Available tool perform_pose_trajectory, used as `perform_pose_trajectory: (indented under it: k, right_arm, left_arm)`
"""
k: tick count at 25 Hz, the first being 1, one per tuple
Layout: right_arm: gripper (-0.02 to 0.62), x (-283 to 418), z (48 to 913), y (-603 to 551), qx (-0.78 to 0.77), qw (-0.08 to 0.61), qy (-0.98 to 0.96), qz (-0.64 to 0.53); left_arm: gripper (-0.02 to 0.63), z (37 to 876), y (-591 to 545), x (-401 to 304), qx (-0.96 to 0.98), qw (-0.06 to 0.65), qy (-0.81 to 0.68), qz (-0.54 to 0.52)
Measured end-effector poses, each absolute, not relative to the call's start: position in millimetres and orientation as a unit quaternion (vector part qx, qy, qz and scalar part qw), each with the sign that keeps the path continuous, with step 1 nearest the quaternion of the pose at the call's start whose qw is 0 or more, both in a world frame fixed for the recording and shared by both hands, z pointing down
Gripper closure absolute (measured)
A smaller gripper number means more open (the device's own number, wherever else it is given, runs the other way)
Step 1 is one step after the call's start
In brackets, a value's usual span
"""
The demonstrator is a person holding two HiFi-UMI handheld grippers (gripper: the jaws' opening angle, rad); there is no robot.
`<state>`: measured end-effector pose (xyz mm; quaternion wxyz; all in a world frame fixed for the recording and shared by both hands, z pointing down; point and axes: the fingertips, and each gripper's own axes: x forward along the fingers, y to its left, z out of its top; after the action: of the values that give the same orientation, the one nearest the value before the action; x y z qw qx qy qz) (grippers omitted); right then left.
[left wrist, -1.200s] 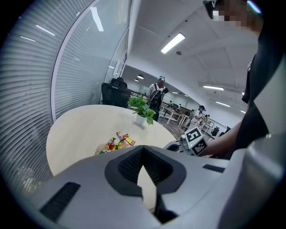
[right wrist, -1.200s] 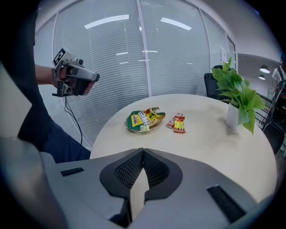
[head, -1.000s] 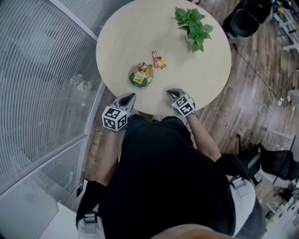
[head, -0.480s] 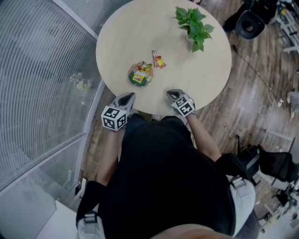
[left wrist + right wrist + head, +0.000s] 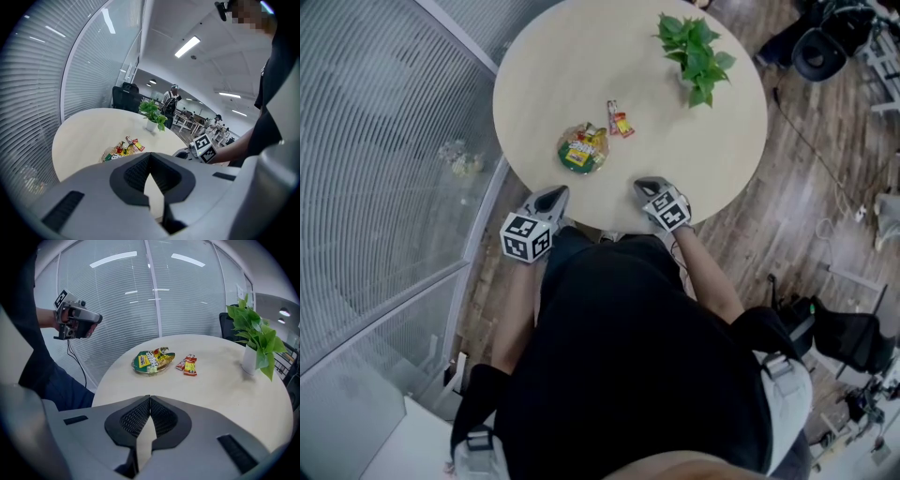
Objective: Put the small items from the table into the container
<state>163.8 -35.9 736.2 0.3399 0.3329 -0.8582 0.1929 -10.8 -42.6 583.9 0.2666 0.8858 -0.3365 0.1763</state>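
- As we stand at the near edge of the round table (image 5: 581, 56), its pale top carries everything the job needs. We judge the work barely begun, since nothing is in hand.
- At the far right of the top, the potted plant (image 5: 697, 54) stands well apart from the sweets. We need not reach past it, and should keep any sweep short of its leaves.
- Our left gripper (image 5: 562, 191) and right gripper (image 5: 643, 185) hover just over the near rim, each with its jaws pressed together and nothing between them. Before either goes in, we should part its jaws. The right one sits nearer the loose pieces and looks the better choice.
- Further in, between the lines of the two grippers, lies the container (image 5: 583, 151), a shallow clear dish already heaped with bright wrappers. We should drop into its middle from just above, so as not to knock the pile or push the light dish along the smooth top.
- Just beyond the dish and to its right, near it but not touching, lie the small packets (image 5: 619, 120), red and yellow, close together on the bare wood. How many there are we cannot tell. They lie flat, so we judge a steep, tip-down approach across a packet's narrow width best, one at a time, pads closing lightly.
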Motion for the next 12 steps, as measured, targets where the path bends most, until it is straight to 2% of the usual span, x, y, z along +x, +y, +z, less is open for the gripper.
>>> perform_pose_trajectory:
  k: [12]
  right_arm:
    - [0.572, 162.1, 741.3, -80.1, 0.316, 0.355, -0.861, 0.184]
  left_arm:
    - [0.606, 602.6, -47.4, -17.1, 0.872, 0.301, -0.344, 0.175]
